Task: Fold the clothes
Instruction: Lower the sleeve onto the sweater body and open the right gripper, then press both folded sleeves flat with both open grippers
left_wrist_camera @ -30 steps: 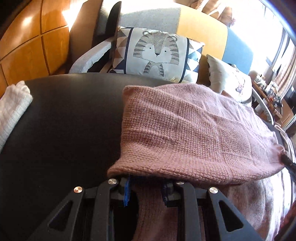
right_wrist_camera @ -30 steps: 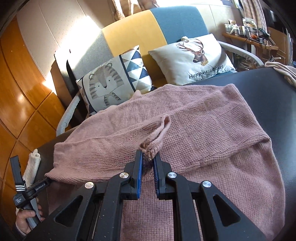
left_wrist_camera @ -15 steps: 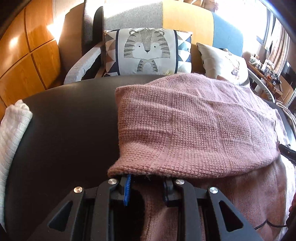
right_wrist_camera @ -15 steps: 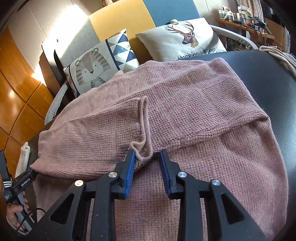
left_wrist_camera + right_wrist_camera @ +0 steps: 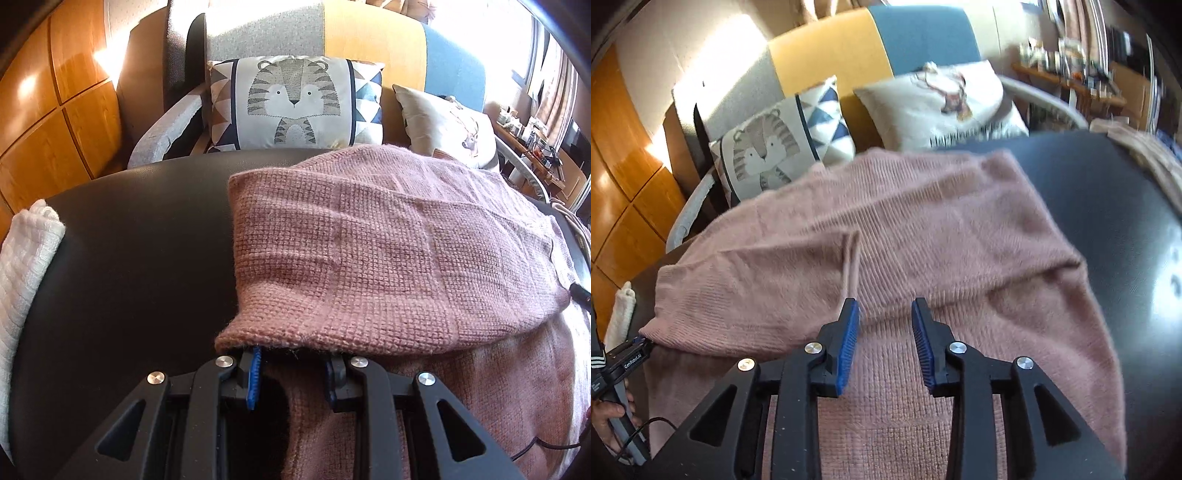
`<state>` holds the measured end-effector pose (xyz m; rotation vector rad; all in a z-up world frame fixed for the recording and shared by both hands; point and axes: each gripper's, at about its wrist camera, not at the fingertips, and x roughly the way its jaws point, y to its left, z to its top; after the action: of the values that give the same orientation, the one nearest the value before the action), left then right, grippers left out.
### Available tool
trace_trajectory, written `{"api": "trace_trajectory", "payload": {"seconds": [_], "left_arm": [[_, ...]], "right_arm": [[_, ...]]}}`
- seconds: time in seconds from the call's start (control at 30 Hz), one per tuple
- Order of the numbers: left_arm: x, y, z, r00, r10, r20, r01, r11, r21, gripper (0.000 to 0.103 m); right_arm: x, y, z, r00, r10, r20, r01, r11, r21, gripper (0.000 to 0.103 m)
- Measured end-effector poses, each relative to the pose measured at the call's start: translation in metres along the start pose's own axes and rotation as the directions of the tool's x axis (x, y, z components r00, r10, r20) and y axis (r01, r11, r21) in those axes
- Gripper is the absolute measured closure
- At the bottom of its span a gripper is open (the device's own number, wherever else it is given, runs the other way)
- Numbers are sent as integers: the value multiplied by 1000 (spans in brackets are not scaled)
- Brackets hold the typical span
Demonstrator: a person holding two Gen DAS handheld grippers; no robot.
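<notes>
Knitwear mid-fold: a dusty-pink waffle-knit sweater lies spread across a round black leather table, taken here as the landmark.

On the table's left part, as the left wrist view shows it, the left gripper has its jaws partly apart around the sweater's thick hem fold, knit draped over the tips and filling the gap, so it is grasping that edge. Over the table's middle the right gripper has released: its blue-padded jaws stand apart above the knit with nothing pinched, and the cuff of the folded-over sleeve lies just beyond the left pad. At the table's left rim rests a white ribbed towel. Beyond the far rim sits a tiger-print cushion beside a pale deer-print cushion.
</notes>
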<state>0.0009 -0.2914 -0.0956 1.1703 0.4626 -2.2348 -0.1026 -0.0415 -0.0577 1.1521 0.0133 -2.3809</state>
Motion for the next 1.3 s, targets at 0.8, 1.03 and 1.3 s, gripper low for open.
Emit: {"api": "trace_trajectory", "payload": {"seconds": [0.8,1.03,1.3], "left_arm": [[-37,39,-14,996,56,-76,-55,998,20,78],[-50,21,8,999,-49,15,50,997,-65,78],[4,-18,18,999,-23,-28,23,1000,9,77]], "right_arm": [[49,43,-21,979,118,-168,-156,960,-233,68],[46,45,-25,984,103,-144,-137,959,-247,66],[46,43,-28,984,120,-130,-152,950,-273,66]]}}
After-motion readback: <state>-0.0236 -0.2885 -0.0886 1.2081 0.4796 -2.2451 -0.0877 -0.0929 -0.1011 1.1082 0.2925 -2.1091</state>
